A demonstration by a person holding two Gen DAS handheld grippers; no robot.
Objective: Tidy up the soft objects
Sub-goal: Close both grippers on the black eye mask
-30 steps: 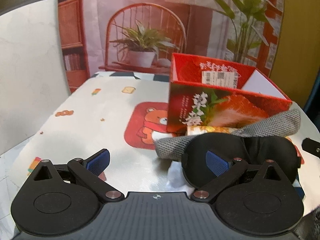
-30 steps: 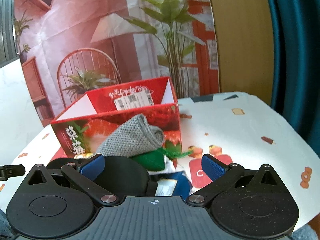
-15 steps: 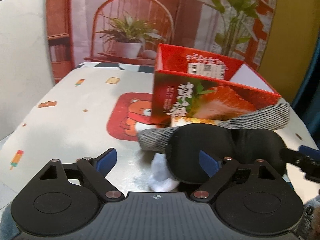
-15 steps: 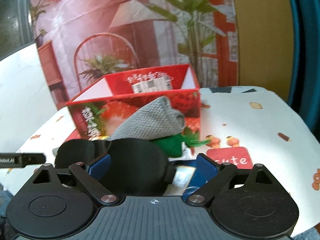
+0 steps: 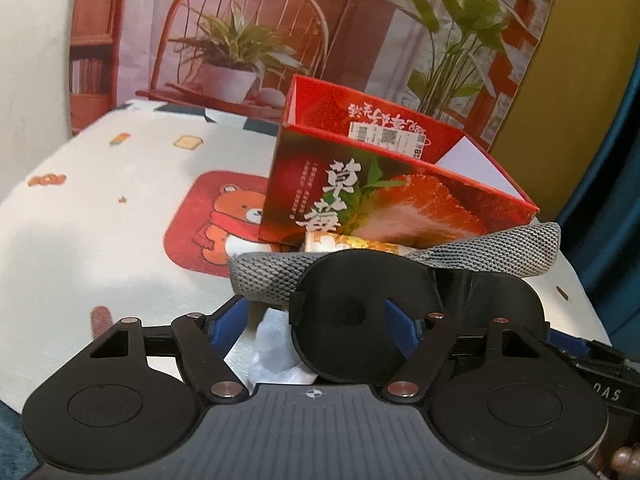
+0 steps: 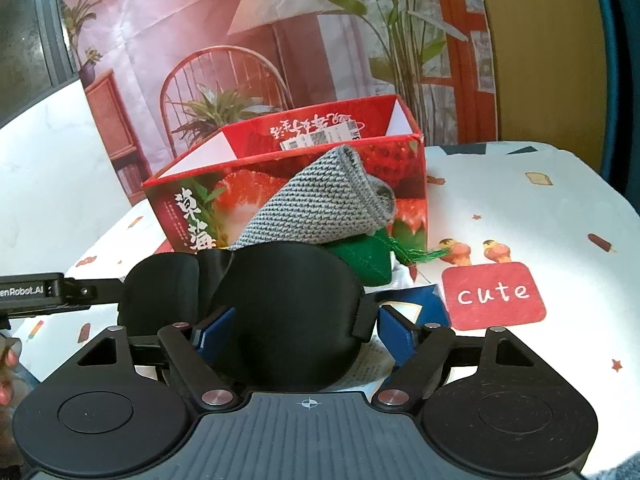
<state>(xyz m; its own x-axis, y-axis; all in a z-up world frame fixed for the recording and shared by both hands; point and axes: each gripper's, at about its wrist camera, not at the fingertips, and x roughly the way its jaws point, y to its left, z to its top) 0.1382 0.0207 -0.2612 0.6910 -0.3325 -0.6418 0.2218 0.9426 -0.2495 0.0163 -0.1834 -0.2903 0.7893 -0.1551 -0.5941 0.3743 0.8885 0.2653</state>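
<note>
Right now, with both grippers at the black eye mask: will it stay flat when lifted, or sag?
The eye mask is thin padded fabric, so it probably sags between its two cups. It looks light. Its strap may catch on the grey knit pouch lying behind it.

Black eye mask (image 5: 360, 312), grey knit pouch (image 6: 320, 208) (red strawberry-print box (image 5: 380, 200))

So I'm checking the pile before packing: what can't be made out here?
- Box inside: both views, hidden by its front wall.
- Blue packet: right view, mostly under the eye mask.
- White item: left view, tucked under the mask.
- Yellow packet: behind the grey pouch.
</note>
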